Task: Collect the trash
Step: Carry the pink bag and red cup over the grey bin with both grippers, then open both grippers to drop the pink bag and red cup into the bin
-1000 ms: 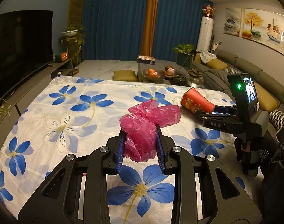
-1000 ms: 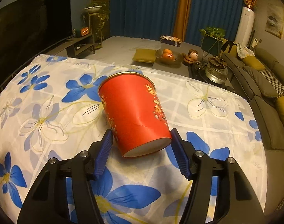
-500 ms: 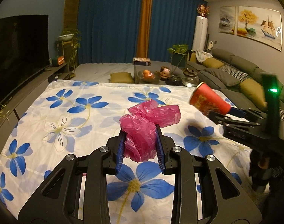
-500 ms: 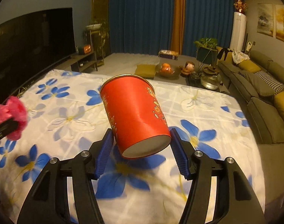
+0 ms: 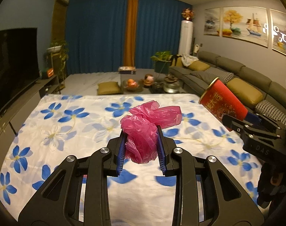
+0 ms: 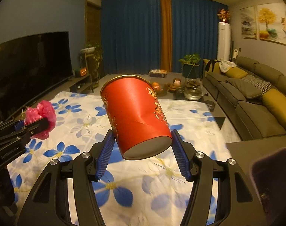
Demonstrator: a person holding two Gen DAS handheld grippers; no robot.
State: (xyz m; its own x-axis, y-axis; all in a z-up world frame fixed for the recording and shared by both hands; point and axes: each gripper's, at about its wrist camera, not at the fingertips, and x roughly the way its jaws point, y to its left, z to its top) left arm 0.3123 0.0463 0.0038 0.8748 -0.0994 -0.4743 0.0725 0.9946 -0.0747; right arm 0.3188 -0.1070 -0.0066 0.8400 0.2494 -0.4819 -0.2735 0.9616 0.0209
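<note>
My left gripper (image 5: 141, 137) is shut on a crumpled pink plastic bag (image 5: 148, 124) and holds it above the flowered cloth. The bag also shows in the right wrist view (image 6: 40, 116), at the far left in the left gripper (image 6: 33, 121). My right gripper (image 6: 142, 141) is shut on a red paper cup (image 6: 135, 116), tilted with its open rim pointing away. The cup has a dent in its side. In the left wrist view the cup (image 5: 222, 102) and the right gripper (image 5: 246, 118) are at the right, above the table's right edge.
A table with a white cloth with blue flowers (image 5: 77, 124) lies below both grippers. A dark bin (image 6: 272, 184) stands at the lower right, off the table's right edge. A grey sofa (image 6: 255, 98) runs along the right. A TV (image 6: 30, 67) stands at the left.
Both grippers have risen and pulled back with their loads. The red cup went from just above the cloth to well above it and moved toward the table's right edge. The bin has come into view.
</note>
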